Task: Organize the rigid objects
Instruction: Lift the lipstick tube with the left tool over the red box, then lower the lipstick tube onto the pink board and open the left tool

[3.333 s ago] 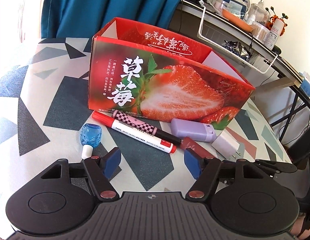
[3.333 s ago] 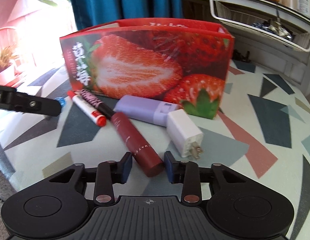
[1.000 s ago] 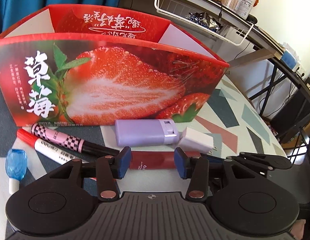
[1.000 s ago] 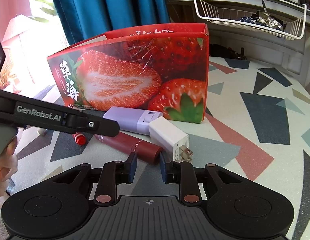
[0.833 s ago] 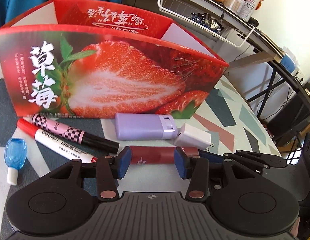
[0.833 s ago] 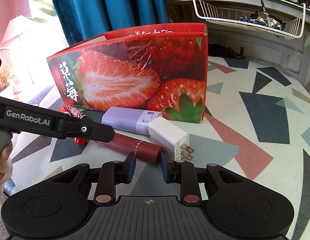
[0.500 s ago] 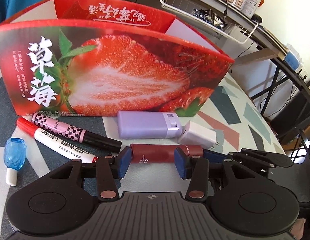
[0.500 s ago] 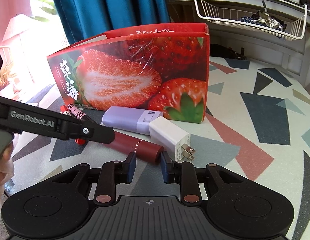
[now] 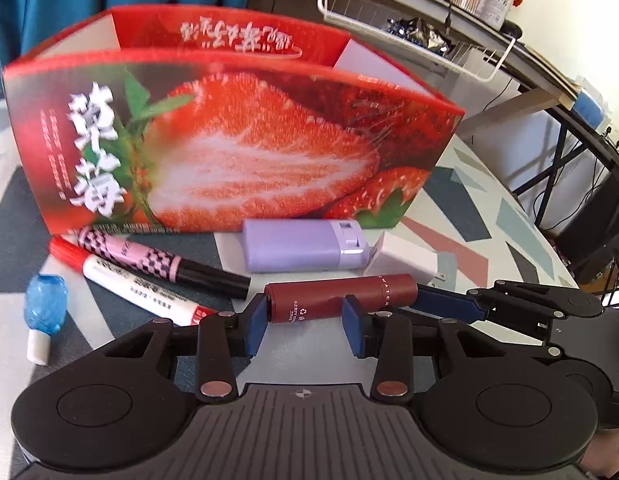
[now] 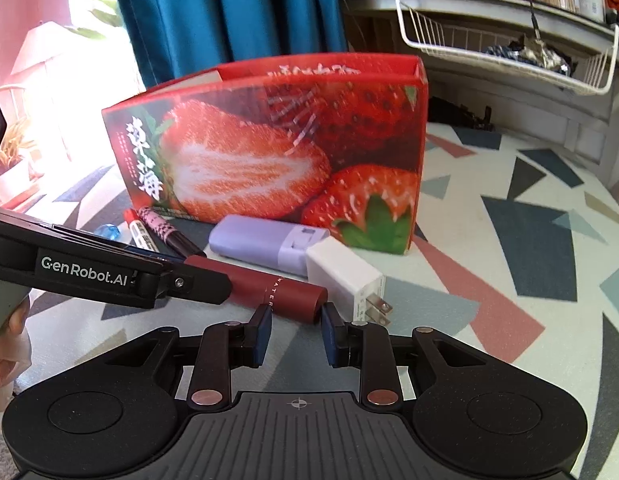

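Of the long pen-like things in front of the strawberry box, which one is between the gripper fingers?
The dark red tube, lying crosswise with both the left gripper and right gripper at it. The checkered pink marker and red-capped white marker lie untouched further left.

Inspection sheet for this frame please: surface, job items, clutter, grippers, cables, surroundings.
Surface: patterned tabletop.
Job's things: dark red tube, purple case, white charger plug, two markers, blue capsule lie before the strawberry box.
Clutter: nothing seen.
Grippers: left gripper straddles the tube mid-length, contact unclear; right gripper brackets its end, open.
Cables: some hang by the desk.
Surroundings: teal curtain, wire basket.
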Demonstrator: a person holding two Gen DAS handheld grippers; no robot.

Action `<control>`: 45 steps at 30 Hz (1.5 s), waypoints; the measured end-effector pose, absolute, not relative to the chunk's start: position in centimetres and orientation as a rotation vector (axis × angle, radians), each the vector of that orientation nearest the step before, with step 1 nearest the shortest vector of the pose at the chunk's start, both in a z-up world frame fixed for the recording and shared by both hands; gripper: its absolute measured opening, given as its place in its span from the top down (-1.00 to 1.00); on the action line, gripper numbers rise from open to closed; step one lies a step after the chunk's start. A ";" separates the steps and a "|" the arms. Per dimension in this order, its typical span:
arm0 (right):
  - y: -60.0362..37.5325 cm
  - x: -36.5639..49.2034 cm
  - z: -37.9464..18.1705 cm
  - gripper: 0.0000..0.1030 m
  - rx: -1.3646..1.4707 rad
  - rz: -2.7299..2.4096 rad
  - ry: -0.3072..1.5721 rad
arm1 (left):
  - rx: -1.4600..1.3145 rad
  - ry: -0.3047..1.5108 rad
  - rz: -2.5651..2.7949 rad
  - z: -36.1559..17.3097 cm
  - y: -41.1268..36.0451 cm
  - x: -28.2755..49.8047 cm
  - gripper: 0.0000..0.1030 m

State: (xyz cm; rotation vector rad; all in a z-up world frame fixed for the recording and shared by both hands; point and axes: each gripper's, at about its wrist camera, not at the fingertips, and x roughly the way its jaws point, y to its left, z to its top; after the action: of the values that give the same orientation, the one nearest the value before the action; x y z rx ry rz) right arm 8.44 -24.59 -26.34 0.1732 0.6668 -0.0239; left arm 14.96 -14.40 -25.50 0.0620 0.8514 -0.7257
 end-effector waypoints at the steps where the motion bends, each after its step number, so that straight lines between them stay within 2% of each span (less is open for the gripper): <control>1: -24.4 8.4 -26.2 0.52 0.164 -0.022 0.665 | 0.066 0.844 -0.724 -25.3 -14.3 14.9 0.17; 13: -23.5 8.3 -22.0 0.52 0.074 -0.005 0.566 | 0.019 0.729 -0.725 -20.8 -12.8 14.6 0.17; 26: -26.2 11.4 -16.2 0.51 0.019 -0.021 0.447 | 0.006 0.599 -0.748 -14.9 -14.5 16.9 0.17; 32: -27.9 13.9 -15.3 0.47 0.051 -0.017 0.471 | 0.015 0.630 -0.767 -14.0 -15.9 19.9 0.17; 45: -29.4 17.5 -16.7 0.43 0.060 -0.016 0.546 | -0.001 0.754 -0.746 -16.4 -17.4 23.4 0.17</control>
State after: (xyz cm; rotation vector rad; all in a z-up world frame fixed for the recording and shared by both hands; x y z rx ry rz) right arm 17.51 -29.40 -16.65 0.0603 0.5459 -0.0161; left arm 23.43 -17.44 -16.38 -0.0011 0.7541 -0.7455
